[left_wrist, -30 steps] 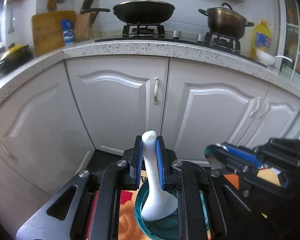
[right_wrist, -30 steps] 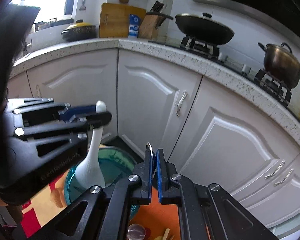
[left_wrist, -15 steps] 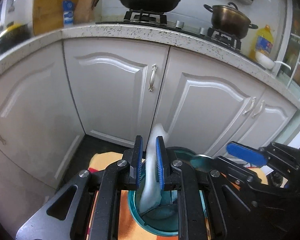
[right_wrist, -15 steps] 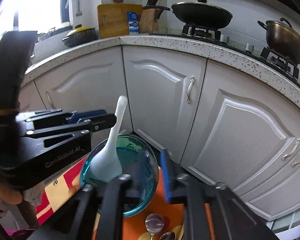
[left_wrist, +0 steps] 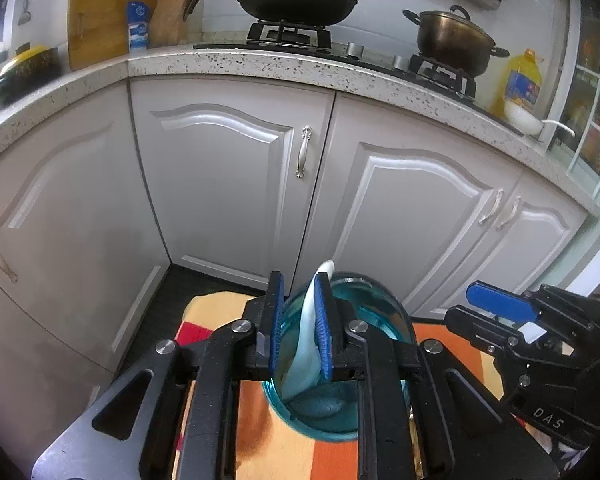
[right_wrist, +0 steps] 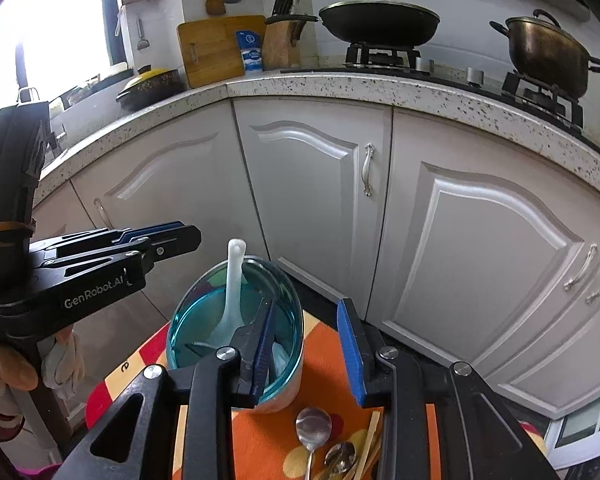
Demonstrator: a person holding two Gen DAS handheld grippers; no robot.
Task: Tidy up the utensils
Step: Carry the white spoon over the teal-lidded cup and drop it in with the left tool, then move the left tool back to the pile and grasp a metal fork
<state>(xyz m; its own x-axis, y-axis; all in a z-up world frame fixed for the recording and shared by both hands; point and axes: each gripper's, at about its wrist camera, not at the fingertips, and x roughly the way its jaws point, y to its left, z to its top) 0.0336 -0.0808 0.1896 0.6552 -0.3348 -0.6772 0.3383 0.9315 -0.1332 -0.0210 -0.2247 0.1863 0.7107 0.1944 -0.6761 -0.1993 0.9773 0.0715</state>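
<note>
Now we see the white rice paddle standing in the teal glass bowl | left claw loosened around its handle | right claw freshly spread, empty, above spoons.

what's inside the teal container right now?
Inside the teal container: a white rice paddle, handle sticking up past the rim. The right gripper finger covers part of the inside; anything there is hidden.

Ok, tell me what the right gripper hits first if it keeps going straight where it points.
Probably the blue cup: the right gripper points down, and one finger already overlaps the cup's rim. Further along lies the cabinet door. Depth is unclear.
</note>
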